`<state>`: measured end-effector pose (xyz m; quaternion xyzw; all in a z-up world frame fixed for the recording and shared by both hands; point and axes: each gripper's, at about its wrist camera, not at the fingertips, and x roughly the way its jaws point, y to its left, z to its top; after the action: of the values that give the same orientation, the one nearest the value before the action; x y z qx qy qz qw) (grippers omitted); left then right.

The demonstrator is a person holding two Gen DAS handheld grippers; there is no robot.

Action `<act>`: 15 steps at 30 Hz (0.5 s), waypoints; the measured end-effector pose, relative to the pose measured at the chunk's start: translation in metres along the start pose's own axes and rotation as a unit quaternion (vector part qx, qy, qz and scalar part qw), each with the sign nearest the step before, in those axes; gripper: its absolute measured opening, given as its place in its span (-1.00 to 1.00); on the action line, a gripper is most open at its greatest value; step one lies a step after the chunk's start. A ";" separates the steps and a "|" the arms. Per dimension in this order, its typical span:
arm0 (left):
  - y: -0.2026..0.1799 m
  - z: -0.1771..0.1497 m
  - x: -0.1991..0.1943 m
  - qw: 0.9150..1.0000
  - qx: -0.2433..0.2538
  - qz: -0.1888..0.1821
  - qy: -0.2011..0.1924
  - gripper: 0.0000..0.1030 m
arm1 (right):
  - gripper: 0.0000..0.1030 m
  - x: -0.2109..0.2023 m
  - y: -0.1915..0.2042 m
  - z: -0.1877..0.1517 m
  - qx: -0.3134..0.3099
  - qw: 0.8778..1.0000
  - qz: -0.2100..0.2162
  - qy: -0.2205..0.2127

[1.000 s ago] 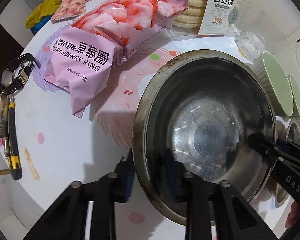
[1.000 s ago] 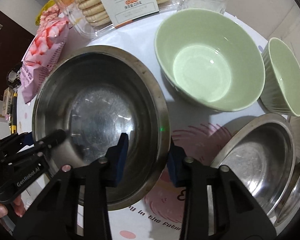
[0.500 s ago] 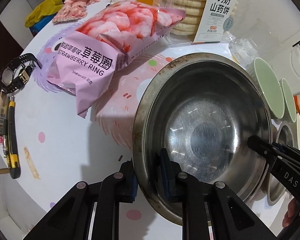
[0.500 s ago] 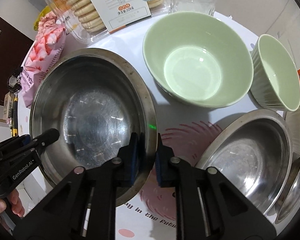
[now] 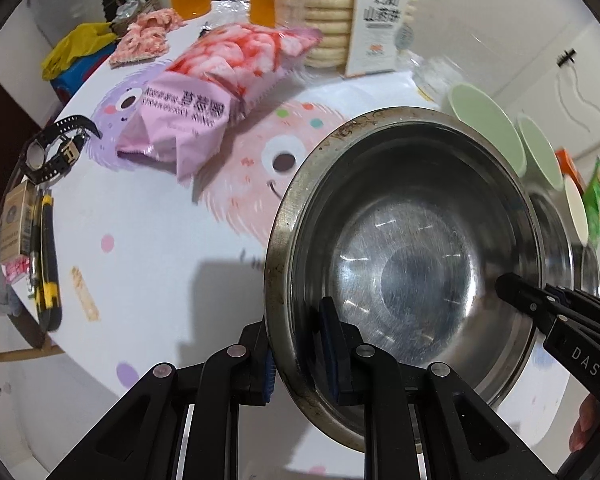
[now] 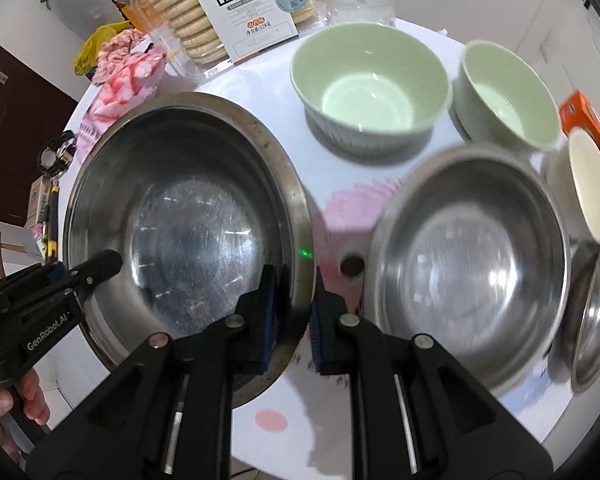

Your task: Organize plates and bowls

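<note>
Large steel bowl (image 6: 188, 216): near left of the tabletop (image 5: 148, 240), pinched at two opposite spots on its rim; it looks tipped and possibly lifted, though I cannot be sure it is clear of the surface.
Left claw (image 5: 298, 344): clamped on the bowl's near-left rim, one pad inside the wall, one outside.
Right claw (image 6: 292, 312): clamped on the bowl's right rim, likewise one pad inside, one outside.
Step in hand: judged as a two-claw carry of the large bowl, likely toward the other steel ware for stacking.
Next move: keep both grips level and matched so the bowl does not twist; pick a landing spot.
Second steel bowl (image 6: 472, 264): just right of the held bowl, empty, smaller-looking, so it may nest inside the large one, not under it.
Green bowls: a wide one (image 6: 370, 88) and a narrower one (image 6: 506, 96) on the far side, close together.
Obstacles: strawberry snack bag (image 5: 216, 92) and biscuit pack (image 6: 224, 12) crowd the far left.
</note>
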<state>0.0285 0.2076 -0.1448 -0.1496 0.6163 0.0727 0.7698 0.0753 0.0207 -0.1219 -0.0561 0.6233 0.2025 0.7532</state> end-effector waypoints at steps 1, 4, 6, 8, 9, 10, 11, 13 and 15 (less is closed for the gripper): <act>-0.002 -0.007 0.000 1.000 0.007 -0.001 0.002 -0.64 | -0.68 0.000 0.002 -0.005 0.003 1.000 0.001 0.000; -0.005 -0.021 0.002 1.000 0.024 -0.002 0.007 -0.64 | -0.68 -0.003 0.002 -0.028 0.011 1.000 0.003 0.002; -0.008 -0.026 0.007 0.999 0.030 -0.005 0.013 -0.64 | -0.68 -0.003 0.000 -0.043 0.015 1.000 0.000 0.004; -0.018 -0.037 0.012 0.999 0.031 -0.010 0.017 -0.64 | -0.68 -0.003 -0.004 -0.054 0.020 1.000 -0.001 0.007; -0.019 -0.043 0.015 0.999 0.033 -0.012 0.020 -0.64 | -0.68 -0.001 -0.005 -0.059 0.023 1.000 -0.001 0.008; -0.022 -0.048 0.018 0.999 0.036 -0.013 0.021 -0.64 | -0.68 0.001 -0.007 -0.064 0.026 1.000 -0.002 0.009; -0.026 -0.056 0.018 0.999 0.038 -0.015 0.021 -0.64 | -0.68 0.004 -0.009 -0.067 0.030 0.999 -0.005 0.011; -0.031 -0.059 0.027 0.999 0.043 -0.016 0.027 -0.64 | -0.68 0.007 -0.013 -0.072 0.037 0.999 -0.008 0.013; -0.034 -0.059 0.034 0.998 0.043 -0.017 0.033 -0.63 | -0.68 0.012 -0.017 -0.076 0.045 0.999 -0.010 0.020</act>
<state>-0.0086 0.1545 -0.1847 -0.1295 0.6412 0.0282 0.7559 0.0141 -0.0174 -0.1530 -0.0328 0.6460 0.1655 0.7445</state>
